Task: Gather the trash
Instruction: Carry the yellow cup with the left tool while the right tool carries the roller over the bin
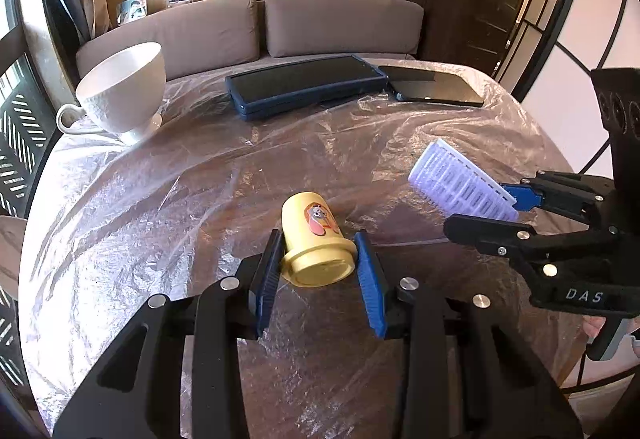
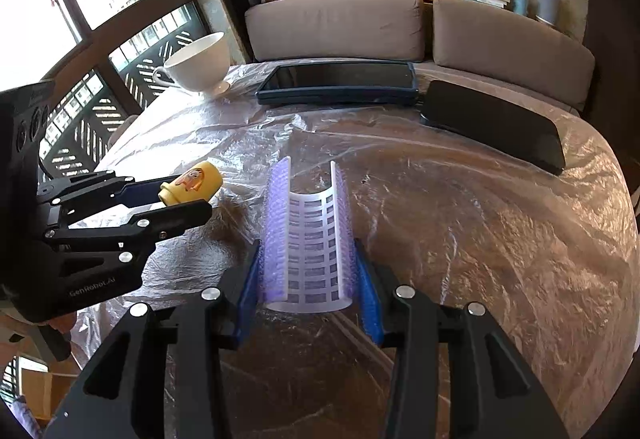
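My left gripper (image 1: 318,239) is shut on a small yellow cup (image 1: 314,239) with a cartoon sticker, held on its side above the table; it also shows in the right wrist view (image 2: 194,185). My right gripper (image 2: 308,255) is shut on a purple and white hair roller (image 2: 308,235), lifted off the table. The roller (image 1: 460,183) and right gripper (image 1: 492,211) show at the right of the left wrist view. The left gripper (image 2: 176,199) shows at the left of the right wrist view.
The round table (image 1: 200,199) is covered in crinkled clear plastic. A white teacup (image 1: 124,91) stands at the far left. A blue-cased tablet (image 1: 304,83) and a black device (image 1: 432,85) lie at the far edge. A sofa (image 1: 248,27) is behind.
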Demonstrator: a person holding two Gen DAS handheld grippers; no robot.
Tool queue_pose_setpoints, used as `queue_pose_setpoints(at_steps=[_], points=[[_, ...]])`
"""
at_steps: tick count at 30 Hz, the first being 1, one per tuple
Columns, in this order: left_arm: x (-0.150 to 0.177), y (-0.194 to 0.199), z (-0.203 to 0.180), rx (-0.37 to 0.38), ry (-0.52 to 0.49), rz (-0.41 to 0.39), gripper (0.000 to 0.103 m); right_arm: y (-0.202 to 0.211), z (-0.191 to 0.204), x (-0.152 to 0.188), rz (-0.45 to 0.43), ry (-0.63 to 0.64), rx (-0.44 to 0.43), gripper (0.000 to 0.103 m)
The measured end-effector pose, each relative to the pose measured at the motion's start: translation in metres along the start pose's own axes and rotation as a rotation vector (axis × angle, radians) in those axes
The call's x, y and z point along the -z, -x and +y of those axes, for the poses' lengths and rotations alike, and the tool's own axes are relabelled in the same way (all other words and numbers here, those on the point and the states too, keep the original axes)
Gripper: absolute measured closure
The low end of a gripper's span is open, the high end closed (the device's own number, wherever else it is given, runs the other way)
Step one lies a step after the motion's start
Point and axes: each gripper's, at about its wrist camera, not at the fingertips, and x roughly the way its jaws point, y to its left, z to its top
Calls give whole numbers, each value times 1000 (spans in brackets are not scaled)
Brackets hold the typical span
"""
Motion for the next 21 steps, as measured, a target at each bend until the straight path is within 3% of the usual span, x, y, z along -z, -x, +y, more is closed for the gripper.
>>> queue_pose_setpoints(at_steps=[21], points=[[17,17,-19,48,2,15,64,29,-8,30,24,-49,18,61]])
